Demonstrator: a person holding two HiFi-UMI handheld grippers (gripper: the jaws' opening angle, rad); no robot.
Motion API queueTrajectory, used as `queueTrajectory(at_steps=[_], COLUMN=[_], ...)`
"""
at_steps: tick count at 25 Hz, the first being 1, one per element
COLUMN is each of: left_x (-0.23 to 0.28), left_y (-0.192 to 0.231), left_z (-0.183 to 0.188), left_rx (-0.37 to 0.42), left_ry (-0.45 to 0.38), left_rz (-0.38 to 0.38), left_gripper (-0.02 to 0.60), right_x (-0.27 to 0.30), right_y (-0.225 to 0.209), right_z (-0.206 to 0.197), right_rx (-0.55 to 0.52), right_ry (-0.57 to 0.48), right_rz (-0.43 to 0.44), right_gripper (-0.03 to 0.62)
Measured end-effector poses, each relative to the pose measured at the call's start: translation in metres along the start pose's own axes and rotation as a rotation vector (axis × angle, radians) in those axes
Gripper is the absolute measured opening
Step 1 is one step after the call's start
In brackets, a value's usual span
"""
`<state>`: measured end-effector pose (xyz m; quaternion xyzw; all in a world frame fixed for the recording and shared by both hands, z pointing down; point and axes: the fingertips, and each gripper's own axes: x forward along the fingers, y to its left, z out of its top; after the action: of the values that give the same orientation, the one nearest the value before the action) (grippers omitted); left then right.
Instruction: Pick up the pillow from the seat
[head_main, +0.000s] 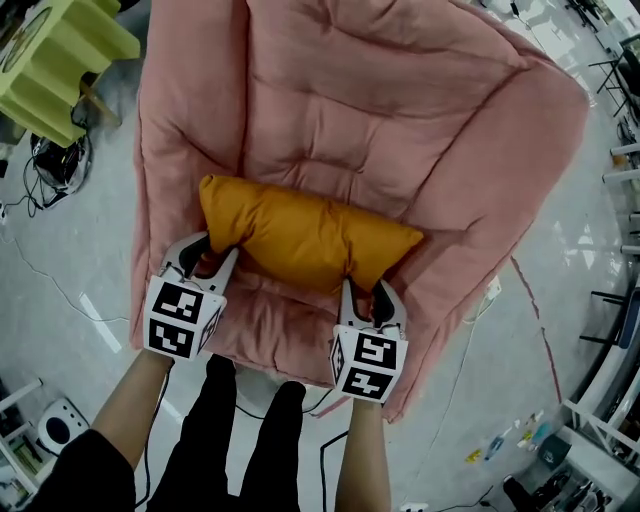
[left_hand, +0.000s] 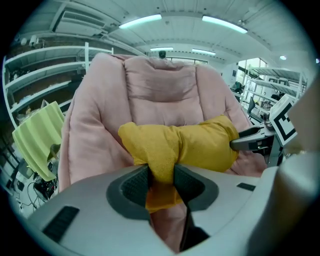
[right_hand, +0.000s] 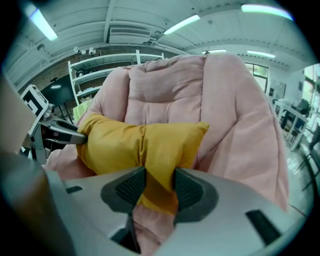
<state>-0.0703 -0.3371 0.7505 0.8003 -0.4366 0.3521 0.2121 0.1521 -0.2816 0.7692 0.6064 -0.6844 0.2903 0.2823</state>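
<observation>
A mustard-yellow pillow (head_main: 305, 235) lies across the front of the pink padded seat (head_main: 340, 110). My left gripper (head_main: 212, 256) is shut on the pillow's left end, the fabric bunched between its dark pads (left_hand: 134, 184). My right gripper (head_main: 365, 292) is shut on the pillow's right front edge, its pads (right_hand: 131, 187) squeezing a fold of cloth. In the left gripper view the pillow (left_hand: 180, 145) stretches to the right, where the other gripper's jaws meet it. In the right gripper view the pillow (right_hand: 140, 142) runs off to the left. Whether the pillow still rests on the cushion cannot be told.
The pink chair fills most of the head view, its padded arms (head_main: 170, 150) rising on both sides. A yellow-green ribbed object (head_main: 55, 60) stands at the upper left. Cables (head_main: 50, 170) trail on the grey floor. Shelving (left_hand: 35, 75) stands behind the chair. The person's legs (head_main: 250, 440) are at the seat's front.
</observation>
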Motion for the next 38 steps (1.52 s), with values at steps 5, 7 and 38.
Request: queueTrajectory(at_steps=[5,7,38], left_x=[-0.025,-0.036,-0.239], left_y=[0.002,0.001,-0.018], left_z=[0.021,0.031,0.161], left_rx=[0.012,0.02,0.07], left_ry=[-0.051,-0.073,-0.347], left_rz=[0.015,0.023,0.089], left_gripper=[0.147,0.147,0.147], right_x=[-0.022,-0.033,-0.234], right_y=[0.004,0.005,0.029], right_z=[0.021,0.029,0.172], right_rx=[-0.004,-0.002,-0.072], right_ry=[-0.048,-0.067,-0.331], right_rz=[-0.009,-0.013,-0.082], right_gripper=[0.193,0.193,0.193])
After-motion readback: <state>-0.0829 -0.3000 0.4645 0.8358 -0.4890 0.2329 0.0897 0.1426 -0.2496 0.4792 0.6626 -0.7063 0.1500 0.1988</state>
